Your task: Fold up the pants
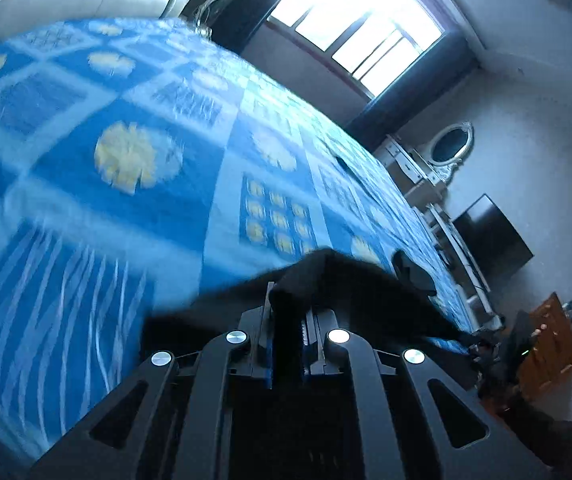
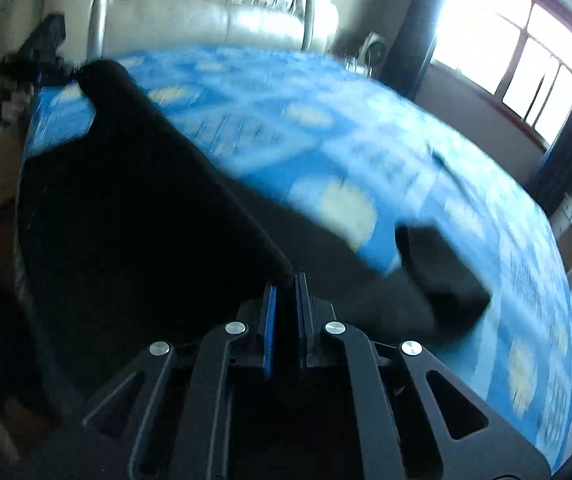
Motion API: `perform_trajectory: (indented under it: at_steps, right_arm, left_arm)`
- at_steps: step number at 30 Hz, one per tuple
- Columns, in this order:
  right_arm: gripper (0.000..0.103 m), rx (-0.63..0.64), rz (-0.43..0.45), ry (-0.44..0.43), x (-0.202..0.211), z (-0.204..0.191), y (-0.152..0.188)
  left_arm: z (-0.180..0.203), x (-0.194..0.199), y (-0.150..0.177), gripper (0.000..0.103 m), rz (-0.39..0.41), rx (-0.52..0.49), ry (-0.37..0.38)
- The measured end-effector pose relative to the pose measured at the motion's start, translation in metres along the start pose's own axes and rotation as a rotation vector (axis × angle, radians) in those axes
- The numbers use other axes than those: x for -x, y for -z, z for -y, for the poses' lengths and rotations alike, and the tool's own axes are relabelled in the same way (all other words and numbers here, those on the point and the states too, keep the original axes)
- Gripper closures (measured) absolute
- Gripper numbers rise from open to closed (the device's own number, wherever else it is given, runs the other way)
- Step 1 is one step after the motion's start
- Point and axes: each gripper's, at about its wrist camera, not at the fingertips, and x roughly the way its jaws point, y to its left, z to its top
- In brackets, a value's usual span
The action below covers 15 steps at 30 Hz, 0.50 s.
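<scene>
The black pants are held up over a bed with a blue patterned cover. My right gripper is shut on one edge of the pants, which stretch up and left to my left gripper, seen small at the far upper left. In the left wrist view my left gripper is shut on black pants fabric that runs off to the right. A folded black cloth lies on the bed to the right of my right gripper.
A cream tufted headboard stands behind the bed. A bright window is on the far wall. A white dresser with an oval mirror, a dark screen and a wooden piece stand beside the bed.
</scene>
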Motion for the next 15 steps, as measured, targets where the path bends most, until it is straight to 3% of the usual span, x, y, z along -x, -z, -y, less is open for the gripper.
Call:
perform_trajectory:
  at_steps: [4,6,8,9,12,15]
  right_arm:
    - [0.082,-0.073,-0.089,-0.059,-0.005,-0.02,0.037]
    - [0.064,-0.192,-0.084,-0.118,0.001,-0.016,0.041]
    - [0.046,-0.369,-0.023,-0.178,0.017,-0.005,0.044]
    - [0.042,-0.457,0.002,-0.207,0.023,0.002,0.047]
    - [0.041,-0.781,0.045,-0.353,0.023,0.025,0.065]
    - [0.041,-0.984,0.056,-0.432,0.013,0.033,0.083]
  left_arm:
    - [-0.005,0.004,0.054,0.082,-0.094,0.03,-0.064]
    - [-0.01,0.01,0.081,0.074,-0.129,0.067,-0.142]
    - [-0.017,0.023,0.096,0.068,-0.109,0.149,-0.142]
    - [-0.02,0.03,0.101,0.063,-0.082,0.207,-0.119]
    - [-0.019,0.046,0.113,0.046,0.005,0.342,-0.06]
    - [-0.011,0.037,0.117,0.046,0.025,0.378,-0.048]
